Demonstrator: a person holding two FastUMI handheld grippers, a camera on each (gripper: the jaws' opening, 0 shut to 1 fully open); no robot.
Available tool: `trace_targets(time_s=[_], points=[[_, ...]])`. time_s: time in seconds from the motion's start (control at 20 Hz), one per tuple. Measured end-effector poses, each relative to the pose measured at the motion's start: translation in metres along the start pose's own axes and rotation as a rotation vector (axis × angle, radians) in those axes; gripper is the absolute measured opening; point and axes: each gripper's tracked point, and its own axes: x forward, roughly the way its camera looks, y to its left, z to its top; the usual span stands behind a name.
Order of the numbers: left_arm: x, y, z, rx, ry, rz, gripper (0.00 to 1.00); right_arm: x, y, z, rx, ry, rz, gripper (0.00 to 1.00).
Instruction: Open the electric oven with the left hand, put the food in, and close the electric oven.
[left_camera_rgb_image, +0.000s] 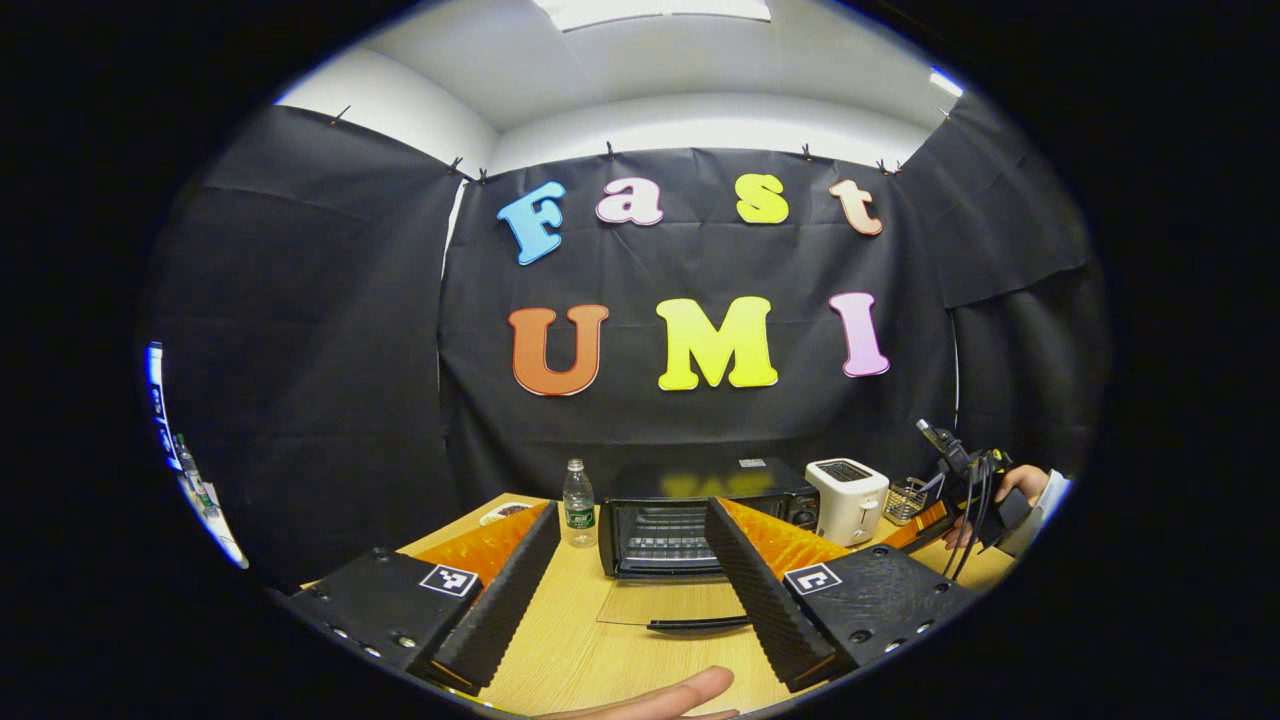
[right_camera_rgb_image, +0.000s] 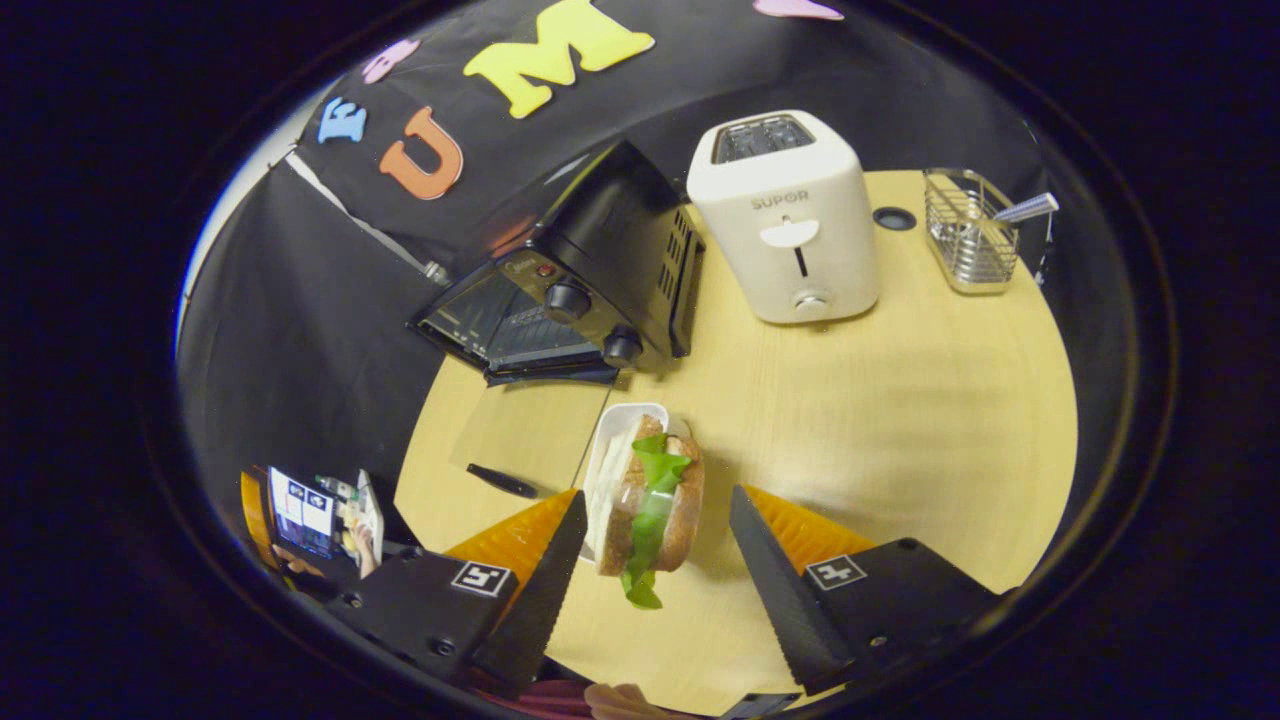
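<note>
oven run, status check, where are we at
Oven door down flat. Left claw open, empty. Right claw open around the sandwich, not gripping. Path to oven clear.

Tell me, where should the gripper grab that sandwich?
Probably across the two bread faces of the sandwich, from above. It stands on edge on a white dish, lettuce hanging out below, and the open right gripper already straddles it. Squeeze gently; bread is soft.
</note>
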Motion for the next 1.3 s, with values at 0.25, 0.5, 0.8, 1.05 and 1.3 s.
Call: trace_targets(time_s=[0.25,0.5,0.8,1.05,1.3], points=[[-0.009,0.019,0.012,-0.061,-0.052,0.050,0.96,0.021,0.010,-0.016,0.145,0.120,0.142,0.63],[-0.015,0.032,0.021,-0.207,-0.095,0.018,0.93,0.009,0.017,-0.022,0.175,0.087,0.158,0.30],[-0.016,0.040,0.010,-0.165,-0.067,0.012,0.94,-0.017,0.048,-0.027,0.162,-0.046,0.161,0.39],[-0.015,0.042,0.007,-0.088,-0.054,-0.006,0.94,0.004,0.098,-0.033,0.235,-0.140,0.212,0.39],[-0.013,0.035,-0.010,-0.162,0.018,-0.047,0.94,0.036,0.169,-0.010,0.335,-0.346,0.353,0.39]])
